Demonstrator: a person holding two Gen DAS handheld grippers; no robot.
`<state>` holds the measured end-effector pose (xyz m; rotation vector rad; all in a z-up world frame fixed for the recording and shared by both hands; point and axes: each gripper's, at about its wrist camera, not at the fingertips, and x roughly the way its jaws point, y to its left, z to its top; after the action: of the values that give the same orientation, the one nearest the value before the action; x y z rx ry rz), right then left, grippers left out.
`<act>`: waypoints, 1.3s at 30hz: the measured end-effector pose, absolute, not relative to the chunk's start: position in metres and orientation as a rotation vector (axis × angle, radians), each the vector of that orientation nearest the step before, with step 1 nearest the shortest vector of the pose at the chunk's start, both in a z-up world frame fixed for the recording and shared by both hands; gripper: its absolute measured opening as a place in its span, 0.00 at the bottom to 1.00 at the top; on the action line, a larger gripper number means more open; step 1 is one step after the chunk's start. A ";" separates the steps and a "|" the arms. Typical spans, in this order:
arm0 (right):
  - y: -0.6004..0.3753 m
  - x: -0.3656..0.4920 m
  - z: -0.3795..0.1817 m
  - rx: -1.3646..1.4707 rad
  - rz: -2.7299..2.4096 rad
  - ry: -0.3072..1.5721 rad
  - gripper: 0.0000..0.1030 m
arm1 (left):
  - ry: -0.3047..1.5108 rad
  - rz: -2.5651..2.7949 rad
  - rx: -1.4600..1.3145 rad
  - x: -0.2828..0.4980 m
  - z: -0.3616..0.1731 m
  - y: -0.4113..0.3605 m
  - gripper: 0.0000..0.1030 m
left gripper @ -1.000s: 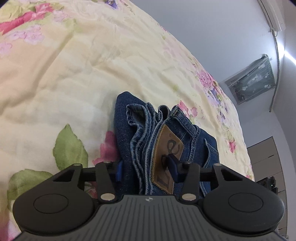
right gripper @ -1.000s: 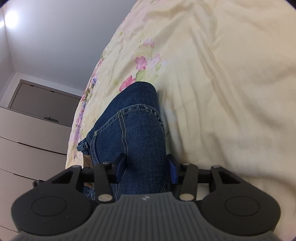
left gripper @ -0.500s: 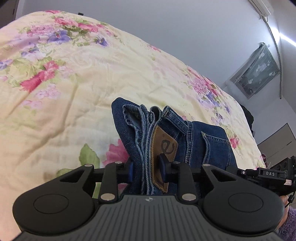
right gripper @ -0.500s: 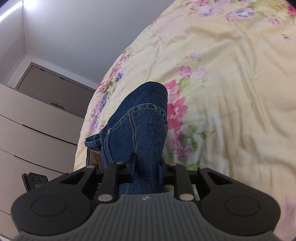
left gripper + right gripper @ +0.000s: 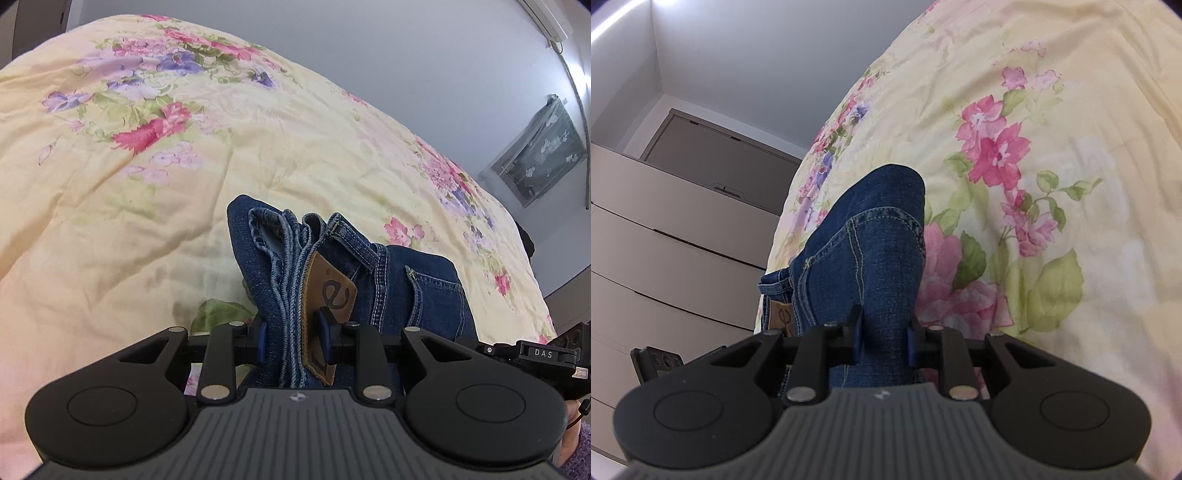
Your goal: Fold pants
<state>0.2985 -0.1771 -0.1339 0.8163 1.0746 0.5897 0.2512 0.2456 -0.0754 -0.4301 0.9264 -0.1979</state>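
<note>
Now, through my left-hand camera, I see the left gripper (image 5: 294, 339) clamped narrowly on the folded jeans (image 5: 343, 280). Its blue fingertips (image 5: 260, 339) press either side of the stacked waistband and hem layers, and the far pad lies against the brown leather patch (image 5: 327, 299). These jaws have just been closing, with the denim between them.

Through my right-hand camera, I see the right gripper (image 5: 884, 338) pinching the other end of the same jeans (image 5: 875, 251), at the rounded fold of the leg. Both blue pads bear on the cloth; these jaws have likewise just been closing, with the fold between them.

The jeans form a thick, compact bundle, held at both ends above a pale yellow bedspread (image 5: 147, 177) printed with pink and purple flowers. Whether the bundle's underside touches the bedspread, I cannot tell.

Beyond the bed stand a cream chest of drawers (image 5: 665, 236) and a grey wall (image 5: 406, 55). The edge of the right gripper's body (image 5: 543, 354) shows at the right margin of the left view.
</note>
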 end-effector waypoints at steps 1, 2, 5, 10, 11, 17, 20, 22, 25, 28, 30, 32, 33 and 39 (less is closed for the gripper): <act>-0.178 0.299 -0.140 0.816 0.578 1.086 0.17 | 0.939 -0.198 -0.428 0.253 -0.084 0.245 0.29; -0.178 0.300 -0.147 0.816 0.568 1.098 0.17 | 0.950 -0.195 -0.428 0.255 -0.091 0.245 0.29; -0.178 0.302 -0.167 0.799 0.538 1.119 0.17 | 0.956 -0.189 -0.424 0.258 -0.108 0.248 0.29; -0.171 0.305 -0.180 0.719 0.523 1.107 0.18 | 0.969 -0.209 -0.423 0.260 -0.121 0.255 0.34; -0.170 0.305 -0.181 0.702 0.523 1.104 0.18 | 0.966 -0.210 -0.413 0.259 -0.123 0.254 0.34; -0.163 0.304 -0.172 0.594 0.509 1.093 0.25 | 0.970 -0.166 -0.326 0.254 -0.108 0.246 0.42; -0.154 0.295 -0.150 0.405 0.492 1.044 0.35 | 0.940 -0.127 -0.186 0.239 -0.089 0.236 0.42; -0.152 0.282 -0.134 0.266 0.469 0.999 0.37 | 0.892 -0.124 -0.098 0.225 -0.073 0.231 0.42; -0.155 0.258 -0.113 0.097 0.438 0.910 0.38 | 0.856 -0.170 -0.017 0.206 -0.056 0.220 0.41; -0.154 0.231 -0.100 0.007 0.472 0.859 0.35 | 0.904 -0.230 0.092 0.198 -0.059 0.198 0.28; -0.151 0.214 -0.098 -0.024 0.504 0.847 0.20 | 0.930 -0.226 0.183 0.195 -0.070 0.186 0.25; -0.144 0.202 -0.103 -0.053 0.526 0.852 0.15 | 0.955 -0.202 0.204 0.196 -0.080 0.183 0.24; -0.141 0.199 -0.107 -0.064 0.533 0.861 0.12 | 0.967 -0.194 0.199 0.197 -0.085 0.185 0.23; -0.136 0.199 -0.134 -0.036 0.505 0.925 0.10 | 1.027 -0.160 0.157 0.203 -0.103 0.191 0.22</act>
<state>0.1985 -0.1355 -0.1335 -0.0358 0.9251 0.5051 0.2033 0.1914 -0.1035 0.1569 1.0274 -0.1600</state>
